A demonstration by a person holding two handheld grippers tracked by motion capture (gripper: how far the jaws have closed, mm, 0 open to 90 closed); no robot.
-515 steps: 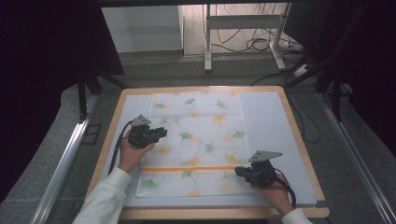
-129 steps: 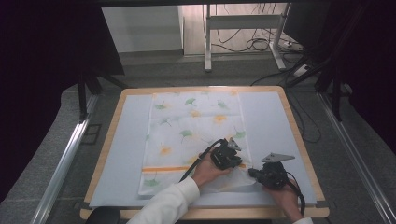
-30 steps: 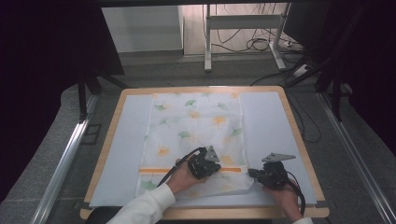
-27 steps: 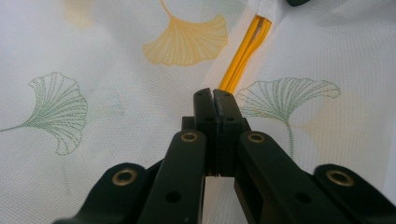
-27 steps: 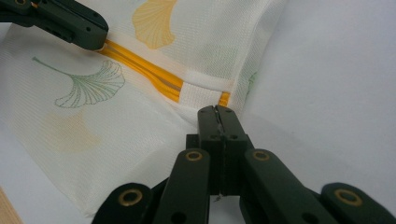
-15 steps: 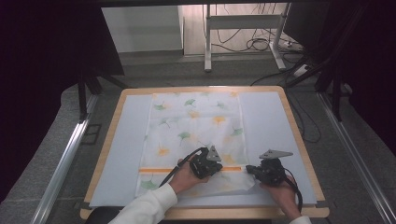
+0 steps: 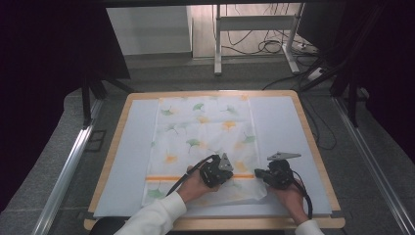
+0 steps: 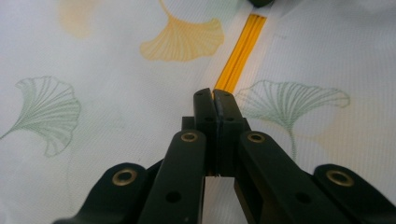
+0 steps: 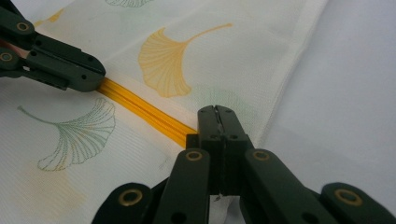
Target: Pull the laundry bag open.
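I see both claws closed on nothing: left claw (image 8: 215, 100) on the cloth's (image 7: 205, 132) orange stripe (image 8: 240, 51), right claw (image 9: 217, 114) near its right edge (bare bench (image 7: 281, 122) beyond).

Lab: rig table (image 7: 313, 142), floor cables (image 7: 264, 46)

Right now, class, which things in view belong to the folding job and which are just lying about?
In the job:
- cloth with ginkgo print
- orange stripe
- left gripper, shut, on the stripe
- right gripper, shut, at the cloth's edge

Lying about:
- table
- cables on the floor
- metal stand
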